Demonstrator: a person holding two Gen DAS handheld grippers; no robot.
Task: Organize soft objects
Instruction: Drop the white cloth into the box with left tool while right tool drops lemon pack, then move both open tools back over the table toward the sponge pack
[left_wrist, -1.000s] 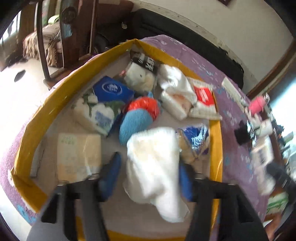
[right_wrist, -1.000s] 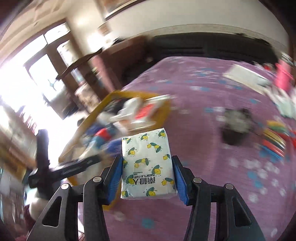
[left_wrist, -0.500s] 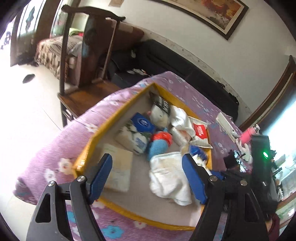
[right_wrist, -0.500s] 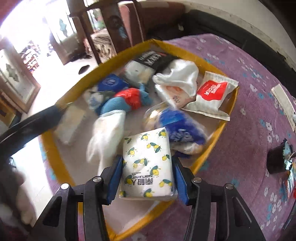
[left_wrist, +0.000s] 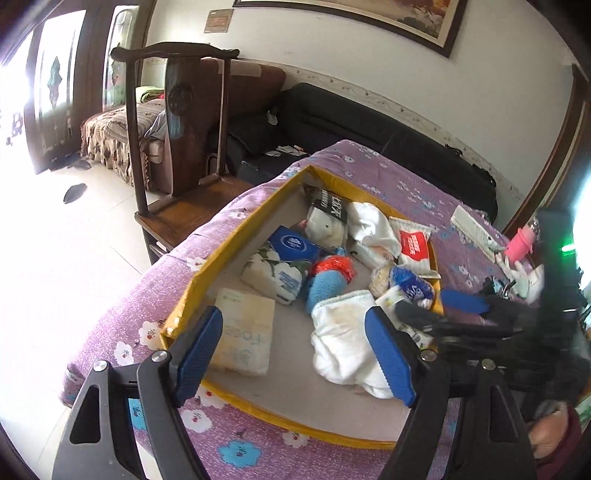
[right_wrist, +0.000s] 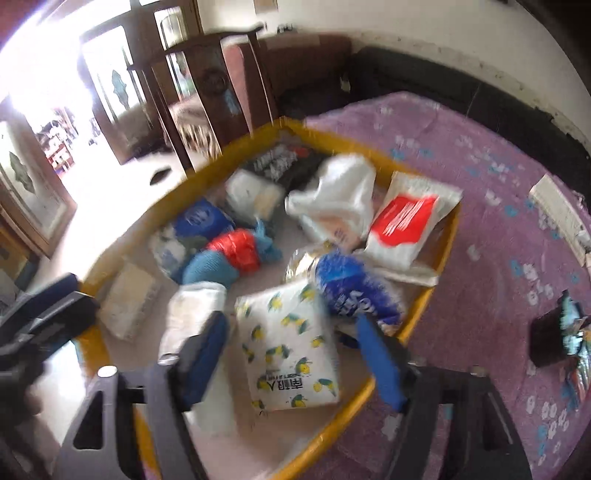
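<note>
Right gripper (right_wrist: 291, 354): fingers spread, released around the lemon-print tissue pack (right_wrist: 290, 341).
Tissue pack: lies in the yellow tray (right_wrist: 448, 247) near its 5 o'clock rim.
Left gripper (left_wrist: 295, 350): fingers apart, empty, above the white towel (left_wrist: 347, 339).
Risk: withdrawing fingers may snag the pack and tip it over the rim.

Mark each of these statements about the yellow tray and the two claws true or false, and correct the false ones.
1. The right claw is clamped on the lemon-print tissue pack. False: its jaws stand open and the pack lies in the yellow tray.
2. The left claw is open and holds nothing. True.
3. The white towel lies inside the tray. True.
4. The red-label white pack lies outside on the purple cloth. False: it rests in the tray by its rim.
</note>
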